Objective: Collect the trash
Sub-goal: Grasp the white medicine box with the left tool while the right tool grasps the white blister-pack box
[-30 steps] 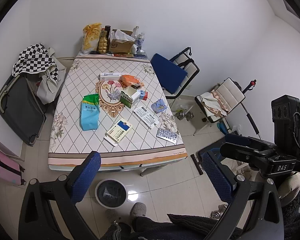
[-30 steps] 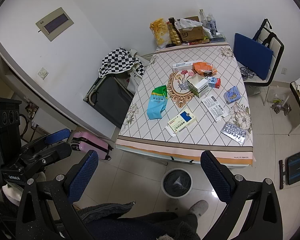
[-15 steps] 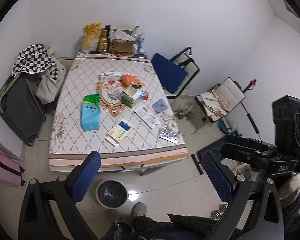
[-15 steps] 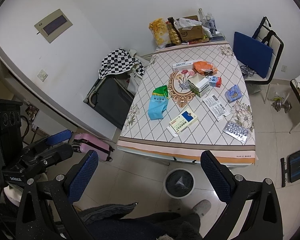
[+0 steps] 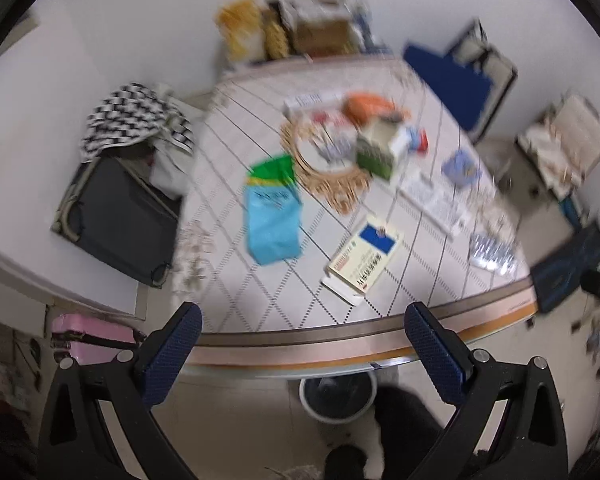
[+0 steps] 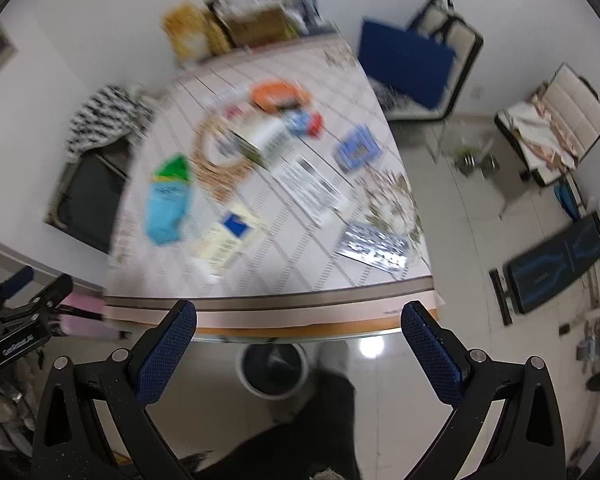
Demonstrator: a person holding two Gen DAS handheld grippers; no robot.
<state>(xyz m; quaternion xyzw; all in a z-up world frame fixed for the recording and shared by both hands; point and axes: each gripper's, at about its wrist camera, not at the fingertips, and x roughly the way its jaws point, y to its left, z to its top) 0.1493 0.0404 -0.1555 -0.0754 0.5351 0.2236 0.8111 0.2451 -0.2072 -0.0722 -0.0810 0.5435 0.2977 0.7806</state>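
Both views are motion-blurred. Trash lies on a patterned table (image 5: 260,280): a blue-green bag (image 5: 273,216), a cream medicine box (image 5: 366,258), a leaflet (image 5: 434,200), a blister pack (image 5: 492,251), a green-white carton (image 5: 382,146) and an orange wrapper (image 5: 366,106). A white bin (image 5: 334,398) stands on the floor under the table's near edge; it also shows in the right wrist view (image 6: 272,370). My left gripper (image 5: 300,344) is open and empty before the table edge. My right gripper (image 6: 298,340) is open and empty too, above the bin, with the blister pack (image 6: 374,245) ahead.
Boxes and bottles (image 5: 300,36) crowd the table's far end. A dark suitcase (image 5: 116,216) with checkered cloth and a pink case (image 5: 88,332) stand left. A blue-backed chair (image 6: 412,64), a white chair (image 6: 552,120) and a black bench (image 6: 556,260) stand right.
Both grippers have moved forward and down toward the table's near edge, swinging fast so the views blur. The table fills more of each view. The jaws stayed open.
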